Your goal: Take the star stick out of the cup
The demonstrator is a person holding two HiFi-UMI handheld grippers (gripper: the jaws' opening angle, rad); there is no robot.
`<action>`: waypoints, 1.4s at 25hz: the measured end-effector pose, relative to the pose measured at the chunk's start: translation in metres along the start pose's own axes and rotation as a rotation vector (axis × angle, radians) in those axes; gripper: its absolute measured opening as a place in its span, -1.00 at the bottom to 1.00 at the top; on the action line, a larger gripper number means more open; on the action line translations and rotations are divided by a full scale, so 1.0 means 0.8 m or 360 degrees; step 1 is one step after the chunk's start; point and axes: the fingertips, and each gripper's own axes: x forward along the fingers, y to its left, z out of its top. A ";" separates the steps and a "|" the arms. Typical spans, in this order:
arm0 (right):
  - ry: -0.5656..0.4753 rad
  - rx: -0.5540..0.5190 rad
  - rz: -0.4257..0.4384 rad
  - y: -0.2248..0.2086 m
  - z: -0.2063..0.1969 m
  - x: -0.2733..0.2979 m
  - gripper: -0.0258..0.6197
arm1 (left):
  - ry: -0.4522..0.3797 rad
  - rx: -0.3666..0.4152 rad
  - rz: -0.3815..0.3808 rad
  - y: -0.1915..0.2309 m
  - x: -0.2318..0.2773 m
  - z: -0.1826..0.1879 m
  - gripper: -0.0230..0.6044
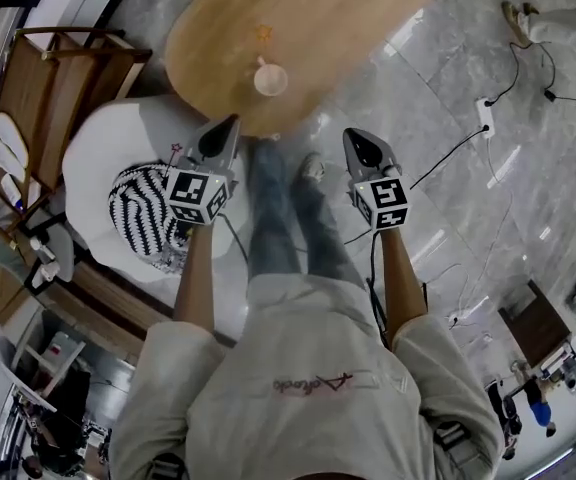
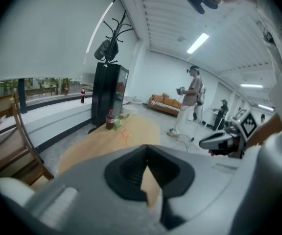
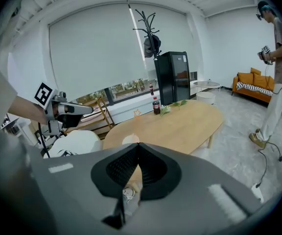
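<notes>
A pale cup [image 1: 270, 79] stands near the front edge of the oval wooden table [image 1: 368, 18]. The star stick rises from it, its orange star [image 1: 263, 33] above the rim. In the right gripper view the star [image 3: 137, 113] shows above the cup [image 3: 130, 139], whose top just clears the jaws. The left gripper view shows only the star [image 2: 125, 133]; the cup is hidden. My left gripper [image 1: 220, 136] and right gripper [image 1: 364, 148] hover short of the table, both shut and empty. The jaws meet at their tips in both gripper views [image 2: 148, 151] [image 3: 138, 148].
A cola bottle [image 3: 155, 105] and green leaves sit at the table's far end. A white round seat with a striped cushion [image 1: 143, 208] and a wooden chair [image 1: 58, 78] stand on the left. A power strip and cables [image 1: 485, 116] lie on the floor at right. Another person [image 2: 192, 99] stands beyond the table.
</notes>
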 end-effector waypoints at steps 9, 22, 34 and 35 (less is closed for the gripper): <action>0.0017 0.0036 0.0004 0.001 -0.048 0.044 -0.91 | 0.0053 -0.0020 -0.0067 0.017 0.041 -0.065 -0.93; 0.0115 0.0072 0.0022 0.001 -0.085 0.098 -0.91 | 0.0074 -0.0056 -0.0076 0.065 0.101 -0.104 -0.93; 0.0191 0.0109 0.0055 -0.006 -0.090 0.150 -0.91 | 0.0088 -0.0003 -0.0125 0.107 0.167 -0.104 -0.93; 0.0185 0.0109 0.0057 -0.007 -0.089 0.152 -0.91 | 0.0088 0.0001 -0.0124 0.109 0.172 -0.103 -0.93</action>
